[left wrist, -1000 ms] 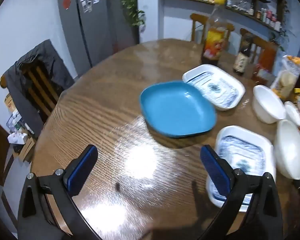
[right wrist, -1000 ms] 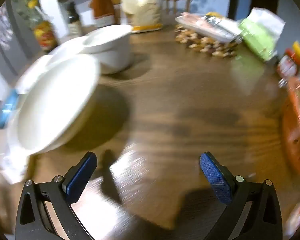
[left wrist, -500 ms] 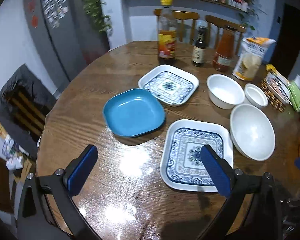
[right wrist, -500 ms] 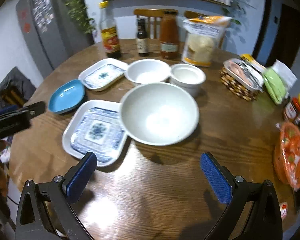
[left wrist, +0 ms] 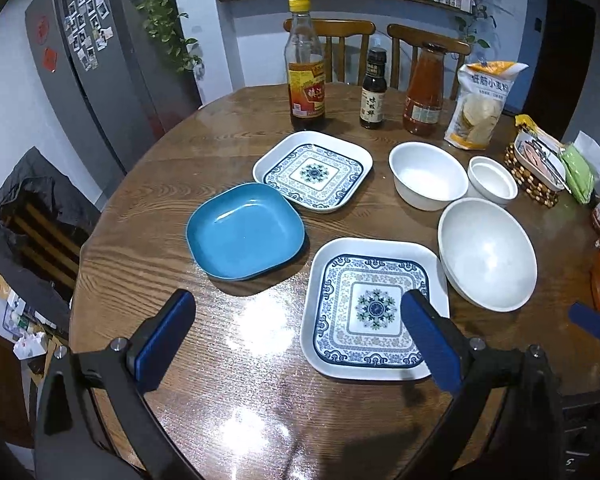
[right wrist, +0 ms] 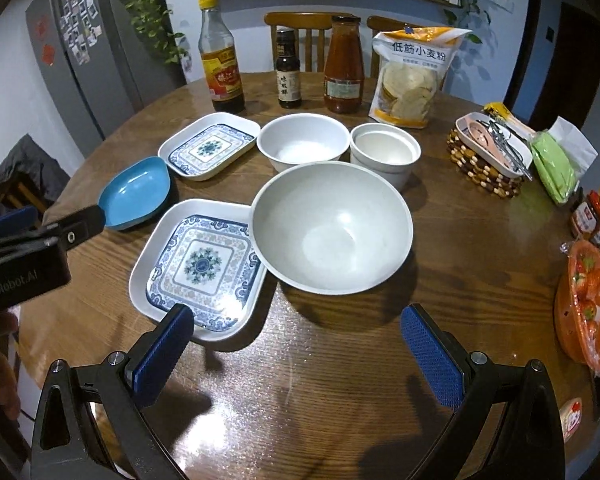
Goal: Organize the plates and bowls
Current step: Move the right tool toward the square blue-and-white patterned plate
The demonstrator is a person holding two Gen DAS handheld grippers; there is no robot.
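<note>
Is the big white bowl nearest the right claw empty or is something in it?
Empty. The big white bowl sits upright on the table, its bare inside showing right to the bottom.

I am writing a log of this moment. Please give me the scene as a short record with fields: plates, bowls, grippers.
plates: blue plate; far patterned plate; near patterned plate
bowls: large white bowl; medium white bowl; small white bowl
stacking: none, all separate
left gripper: open, empty
right gripper: open, empty
surface: wooden table
</note>
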